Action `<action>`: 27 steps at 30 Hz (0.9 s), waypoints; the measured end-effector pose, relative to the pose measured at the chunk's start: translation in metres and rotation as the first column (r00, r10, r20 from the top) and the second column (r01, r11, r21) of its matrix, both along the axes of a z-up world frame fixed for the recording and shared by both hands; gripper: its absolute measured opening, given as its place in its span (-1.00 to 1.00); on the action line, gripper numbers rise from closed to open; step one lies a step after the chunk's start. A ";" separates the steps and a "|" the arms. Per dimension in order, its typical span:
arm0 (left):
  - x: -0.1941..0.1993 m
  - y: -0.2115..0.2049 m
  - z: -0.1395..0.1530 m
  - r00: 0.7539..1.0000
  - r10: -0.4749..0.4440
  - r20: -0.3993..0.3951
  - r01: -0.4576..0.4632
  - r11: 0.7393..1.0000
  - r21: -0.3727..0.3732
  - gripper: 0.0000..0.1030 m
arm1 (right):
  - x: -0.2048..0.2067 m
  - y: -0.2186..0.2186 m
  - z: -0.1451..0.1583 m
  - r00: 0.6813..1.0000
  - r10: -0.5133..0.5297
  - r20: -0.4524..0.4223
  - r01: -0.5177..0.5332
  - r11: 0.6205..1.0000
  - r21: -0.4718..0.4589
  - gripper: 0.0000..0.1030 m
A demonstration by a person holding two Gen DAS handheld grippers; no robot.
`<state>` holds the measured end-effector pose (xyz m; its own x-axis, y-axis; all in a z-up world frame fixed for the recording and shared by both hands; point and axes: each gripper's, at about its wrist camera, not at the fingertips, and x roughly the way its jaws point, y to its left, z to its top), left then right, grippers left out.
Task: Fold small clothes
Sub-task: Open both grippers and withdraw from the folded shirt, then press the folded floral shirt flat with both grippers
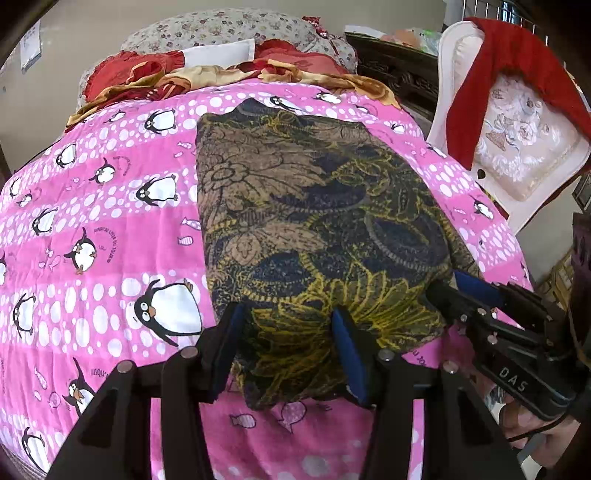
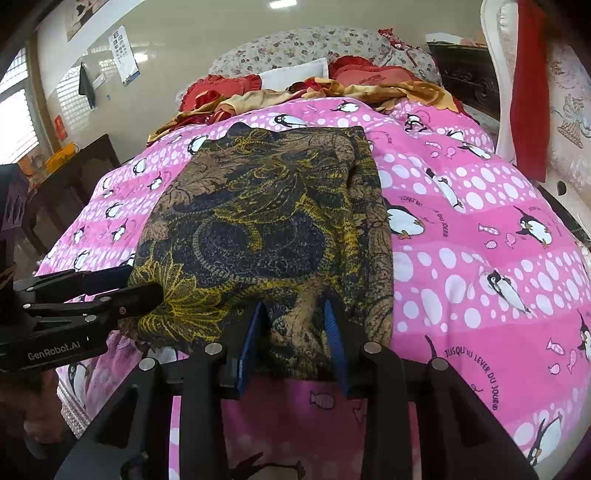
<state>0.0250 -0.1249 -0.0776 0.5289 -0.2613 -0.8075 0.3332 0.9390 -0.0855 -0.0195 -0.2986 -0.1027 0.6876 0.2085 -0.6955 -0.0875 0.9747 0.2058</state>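
The left gripper [image 1: 288,347] sits at the near edge of the dark patterned garment [image 1: 314,229], its blue-padded jaws partly apart with a bunched fold of the cloth between them. Whether the pads actually pinch the fabric cannot be told from either view. The right gripper [image 2: 295,339] stands just beside it along the same near edge, its jaws set narrower, also straddling a raised ridge of the fabric; the cloth fills the gap and touches both blue pads, so it looks gripped. In the left wrist view the right gripper [image 1: 469,295] reaches in from the right onto the garment's near corner.

The garment [image 2: 266,229] lies on a pink penguin-print bedspread [image 2: 480,258], roughly rectangular, folded over itself with a layered edge along its right side. It is navy and brown with yellow floral outlines, flat across the middle and puckered where the grippers meet it.

Beyond it lie a crumpled red and gold cloth [image 1: 221,77], red cushions, and a floral pillow [image 1: 229,29]. A white ornate chair [image 1: 517,147] draped with a red cloth stands to the right.
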 end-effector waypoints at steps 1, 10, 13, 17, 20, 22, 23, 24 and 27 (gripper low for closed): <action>0.000 0.000 0.000 1.000 0.000 -0.002 0.000 1.000 -0.001 0.01 | 0.000 0.001 0.000 1.000 0.000 0.002 0.000 1.000 -0.001 -0.28; 0.016 0.025 0.035 1.000 -0.007 0.010 0.009 0.992 -0.129 -0.07 | 0.016 -0.005 0.050 0.999 -0.030 -0.029 0.029 1.000 -0.005 -0.28; 0.055 0.030 0.064 0.994 0.048 0.097 -0.038 0.994 -0.101 -0.07 | 0.034 -0.004 0.080 0.996 -0.078 0.044 0.078 0.997 -0.010 -0.28; 0.125 0.009 0.060 0.996 0.077 0.039 -0.073 0.993 -0.095 -0.22 | 0.093 0.013 0.069 0.990 -0.127 -0.062 0.125 0.991 -0.040 -0.28; 0.158 -0.010 0.047 0.996 0.085 0.036 -0.083 0.995 -0.053 -0.25 | 0.121 0.015 0.054 0.981 -0.156 -0.114 0.155 0.988 -0.018 -0.29; 0.172 -0.022 0.034 0.995 0.093 0.035 -0.092 0.995 -0.026 -0.25 | 0.133 0.012 0.044 0.979 -0.160 -0.129 0.162 0.987 0.000 -0.29; 0.175 -0.024 0.028 0.996 0.091 0.025 -0.090 0.996 -0.025 -0.24 | 0.138 0.010 0.035 0.976 -0.158 -0.148 0.160 0.987 0.002 -0.29; 0.180 -0.029 0.014 0.995 0.097 -0.004 -0.097 0.995 -0.011 -0.24 | 0.138 0.006 0.026 0.974 -0.158 -0.161 0.161 0.987 0.006 -0.30; 0.180 -0.034 -0.009 0.996 0.092 -0.001 -0.092 0.996 0.016 -0.16 | 0.127 -0.006 -0.001 0.986 -0.140 -0.093 0.149 0.984 0.096 -0.30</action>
